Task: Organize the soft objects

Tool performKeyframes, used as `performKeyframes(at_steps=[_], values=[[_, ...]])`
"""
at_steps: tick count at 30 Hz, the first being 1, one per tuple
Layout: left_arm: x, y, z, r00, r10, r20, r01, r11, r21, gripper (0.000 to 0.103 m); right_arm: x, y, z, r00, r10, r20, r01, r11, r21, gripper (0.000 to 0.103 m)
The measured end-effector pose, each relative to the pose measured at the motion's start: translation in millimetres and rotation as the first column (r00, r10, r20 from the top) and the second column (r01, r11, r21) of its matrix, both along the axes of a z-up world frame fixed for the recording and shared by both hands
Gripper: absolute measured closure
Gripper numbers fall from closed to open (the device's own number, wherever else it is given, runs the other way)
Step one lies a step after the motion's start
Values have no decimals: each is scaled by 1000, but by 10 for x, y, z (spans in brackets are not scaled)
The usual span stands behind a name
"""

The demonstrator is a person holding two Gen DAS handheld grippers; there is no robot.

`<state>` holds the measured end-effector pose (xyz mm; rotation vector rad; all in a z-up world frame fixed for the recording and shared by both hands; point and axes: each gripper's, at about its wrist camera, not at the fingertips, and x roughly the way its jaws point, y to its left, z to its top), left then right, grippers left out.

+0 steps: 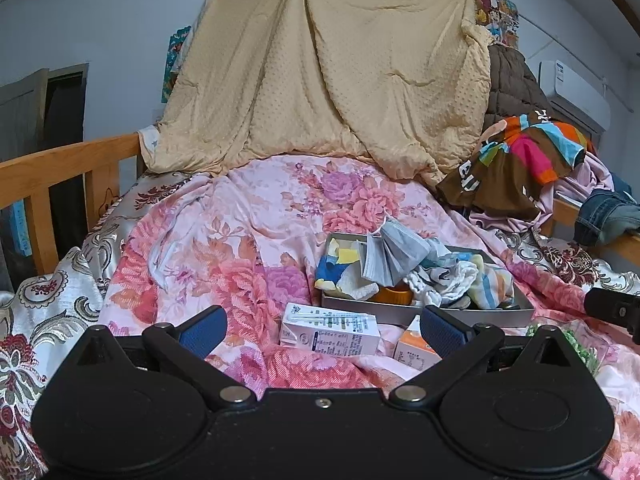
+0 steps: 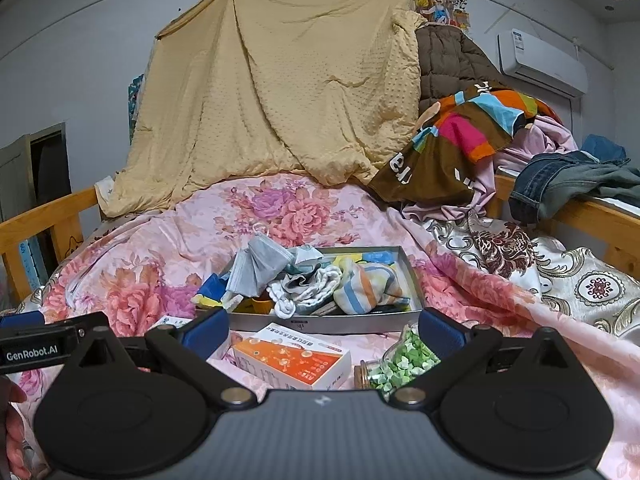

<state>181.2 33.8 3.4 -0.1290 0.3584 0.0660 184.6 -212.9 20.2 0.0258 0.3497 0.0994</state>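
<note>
A grey metal tray [image 1: 500,313] [image 2: 332,322] lies on the floral quilt, heaped with soft items: a grey face mask [image 1: 394,254] [image 2: 260,266], a striped sock [image 1: 490,284] [image 2: 370,284], white socks [image 2: 316,286] and a blue-yellow cloth [image 1: 334,266] [image 2: 210,290]. My left gripper [image 1: 323,330] is open in front of the tray, with a white carton [image 1: 330,332] lying between its fingers. My right gripper [image 2: 324,330] is open too, low before the tray, over an orange-white box [image 2: 292,362]. Neither holds anything.
A jar of green bits [image 2: 400,362] lies by the right finger. An orange carton [image 1: 416,350] sits near the tray. A tan blanket [image 1: 320,72] hangs behind; colourful clothes [image 2: 468,136] and jeans [image 2: 568,184] pile at right. Wooden bed rails [image 1: 52,176] flank the quilt.
</note>
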Motion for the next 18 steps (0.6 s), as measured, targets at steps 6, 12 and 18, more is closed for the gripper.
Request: performKeyframes(at_steps=[6,12,18], values=[[-28,2,-24,1000,11,-1,-11,1000,-1,1,-40,-5,-35,1000,-4,-3,4,1000,6,0],[-74,-7,-90,1000,22,-10,-22,1000,4,1,-109,-7,-103,1000,-7,-11,7,1000,15,0],[-125,-35,-151,1000,22,-18,-22,1000,8,1,-181,7,-182,1000,0,-17,0,1000,17,0]])
